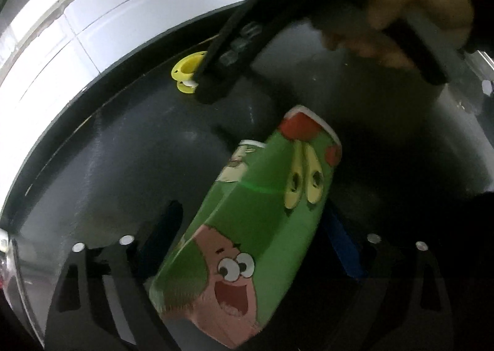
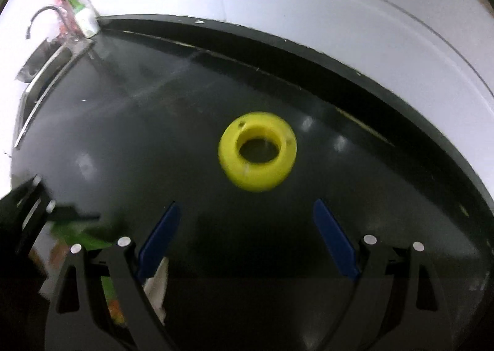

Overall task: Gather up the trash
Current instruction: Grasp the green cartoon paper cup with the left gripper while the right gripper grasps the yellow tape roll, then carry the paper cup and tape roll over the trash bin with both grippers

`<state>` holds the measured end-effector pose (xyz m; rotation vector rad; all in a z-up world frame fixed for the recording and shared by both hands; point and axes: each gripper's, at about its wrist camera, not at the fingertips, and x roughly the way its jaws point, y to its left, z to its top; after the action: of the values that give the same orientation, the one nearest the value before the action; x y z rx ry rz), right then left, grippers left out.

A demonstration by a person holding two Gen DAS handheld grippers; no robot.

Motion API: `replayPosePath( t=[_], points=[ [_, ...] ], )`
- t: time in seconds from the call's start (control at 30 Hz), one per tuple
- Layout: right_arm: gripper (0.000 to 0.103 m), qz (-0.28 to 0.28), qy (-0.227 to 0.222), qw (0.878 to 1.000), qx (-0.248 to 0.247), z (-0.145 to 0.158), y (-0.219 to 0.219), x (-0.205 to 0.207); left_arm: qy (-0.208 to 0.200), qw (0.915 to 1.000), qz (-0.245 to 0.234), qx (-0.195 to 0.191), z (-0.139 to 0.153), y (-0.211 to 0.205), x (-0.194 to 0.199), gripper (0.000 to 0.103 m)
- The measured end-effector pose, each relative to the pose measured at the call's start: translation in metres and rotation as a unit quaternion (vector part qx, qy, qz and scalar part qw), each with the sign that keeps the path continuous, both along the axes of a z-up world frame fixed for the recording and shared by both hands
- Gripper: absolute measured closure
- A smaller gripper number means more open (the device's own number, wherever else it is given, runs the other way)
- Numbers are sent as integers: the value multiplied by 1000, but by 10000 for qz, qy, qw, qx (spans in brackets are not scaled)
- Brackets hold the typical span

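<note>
In the left wrist view my left gripper (image 1: 250,227) is shut on a green cartoon-printed carton (image 1: 247,227), held above the black counter (image 1: 123,150). The right gripper (image 1: 213,85), held by a hand, reaches down beside a yellow plastic ring (image 1: 185,71) at the counter's back. In the right wrist view my right gripper (image 2: 247,227) is open with blue pads (image 2: 160,236), and the yellow ring (image 2: 257,150) lies on the counter just ahead of the fingertips, apart from them. The left gripper (image 2: 58,209) with a bit of green carton shows at the left edge.
A white tiled wall (image 2: 308,11) runs behind the black counter (image 2: 123,134). A steel sink (image 2: 43,63) with a tap (image 2: 46,15) and bottles (image 2: 85,15) sits at the far left. The counter's back edge is raised.
</note>
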<state>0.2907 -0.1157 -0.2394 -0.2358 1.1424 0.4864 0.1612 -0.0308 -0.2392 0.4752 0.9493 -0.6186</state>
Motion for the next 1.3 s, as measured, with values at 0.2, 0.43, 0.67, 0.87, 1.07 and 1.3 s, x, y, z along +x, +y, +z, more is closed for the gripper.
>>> replayPosePath(
  t=[0.2,0.43,0.67,0.87,1.07,1.3],
  points=[
    [32,-47,-304,9995,-73,-9,8,22,137,9983,448,-341,0,11,18,37],
    [48,-90,-305,9995,62,2,0,21,497,9873,1341,-692,4,24,38,44],
    [48,-196,-538,9982,168,47,-14,-8,663,9584,2588,-1002,37,45,49,44],
    [48,-306,-650,9972,226,83,-28,-52,582,9411,3214,-878,74,52,32,44],
    [48,-221,-660,9974,208,101,-39,-100,448,9351,3420,-812,100,47,-4,44],
    [48,-116,-718,9970,252,113,-38,-130,298,9279,3637,-769,111,57,-29,44]
  ],
)
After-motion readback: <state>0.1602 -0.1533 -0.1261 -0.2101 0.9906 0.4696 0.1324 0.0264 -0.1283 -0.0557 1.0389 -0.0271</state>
